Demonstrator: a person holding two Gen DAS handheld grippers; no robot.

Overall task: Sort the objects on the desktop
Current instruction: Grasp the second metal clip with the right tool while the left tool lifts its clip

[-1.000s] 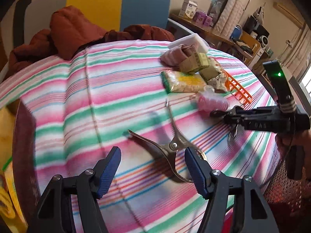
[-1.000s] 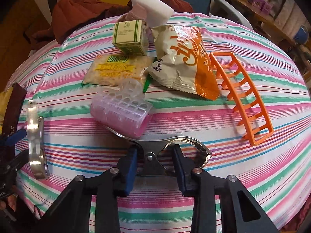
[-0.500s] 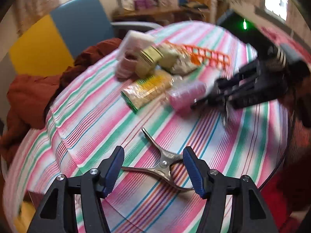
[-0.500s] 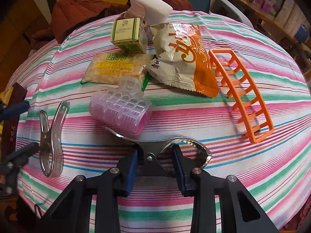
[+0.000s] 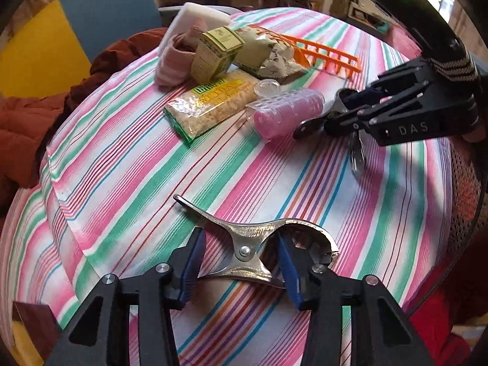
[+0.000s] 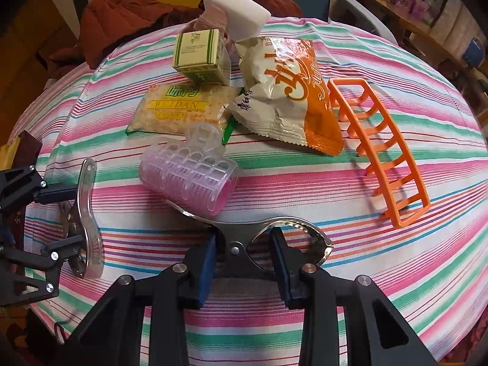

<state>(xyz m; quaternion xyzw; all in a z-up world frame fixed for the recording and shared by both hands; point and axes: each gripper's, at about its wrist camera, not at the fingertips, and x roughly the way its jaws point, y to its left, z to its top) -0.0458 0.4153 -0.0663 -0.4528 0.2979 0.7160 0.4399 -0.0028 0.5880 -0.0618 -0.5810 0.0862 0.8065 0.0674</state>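
The left gripper (image 5: 241, 262) is closing round a metal clamp (image 5: 259, 244) low in frame, pads seemingly not yet pressing. The right gripper (image 6: 244, 256) narrowly grips a second clamp (image 6: 268, 231); open striped cloth (image 5: 128, 183) lies left.

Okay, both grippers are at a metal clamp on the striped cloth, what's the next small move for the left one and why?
Probably finish closing. The left gripper straddles its metal clamp near the pivot and its jaws are closing, but the blue pads don't look to be pressing on it yet. The clamp lies flat on the cloth, so lifting before the pads bite would likely leave it behind. The right gripper is already shut on the other clamp.
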